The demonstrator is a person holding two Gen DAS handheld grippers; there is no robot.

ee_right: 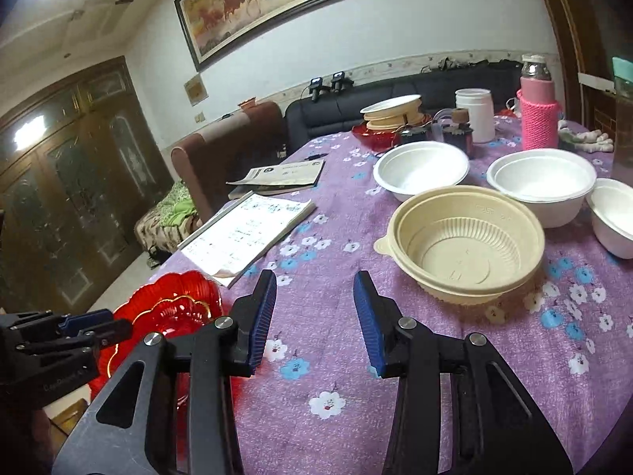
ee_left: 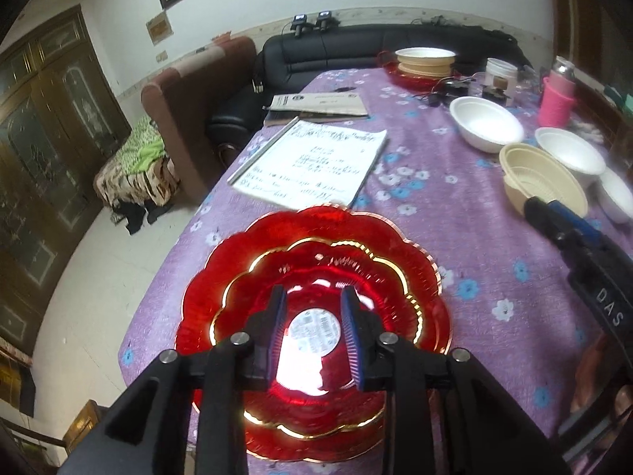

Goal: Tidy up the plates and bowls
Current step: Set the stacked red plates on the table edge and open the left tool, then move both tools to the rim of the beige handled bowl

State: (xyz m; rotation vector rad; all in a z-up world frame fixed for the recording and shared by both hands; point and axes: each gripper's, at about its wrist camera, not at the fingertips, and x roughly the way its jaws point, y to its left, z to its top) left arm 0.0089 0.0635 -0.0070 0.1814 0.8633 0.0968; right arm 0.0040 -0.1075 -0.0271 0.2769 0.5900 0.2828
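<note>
1. At the far left, your left gripper (ee_left: 314, 316) hovers over the stacked red scalloped plates (ee_left: 395, 261) at the near left edge of the table; its blue pads stand slightly apart with nothing pinched between them, only the round label at the plates' centre showing through the gap.
2. Just beyond the plates, an open notebook (ee_left: 312, 162) with handwriting lies on the purple flowered tablecloth (ee_right: 328, 308), a booklet (ee_right: 283, 176) behind it.
3. Your right gripper (ee_right: 314, 316) has its fingers spread over bare cloth, holding nothing.
4. Right of it, close by, sits the beige ribbed plastic bowl (ee_right: 463, 237), apart from the fingertips.
5. Behind that stand three white foam bowls (ee_right: 421, 174), the middle one looking doubled.
6. At the far end a beige bowl stack (ee_right: 391, 113) rests on another red plate, with a white jar (ee_right: 474, 114) and a pink-sleeved bottle (ee_right: 538, 111) to its right.
</note>
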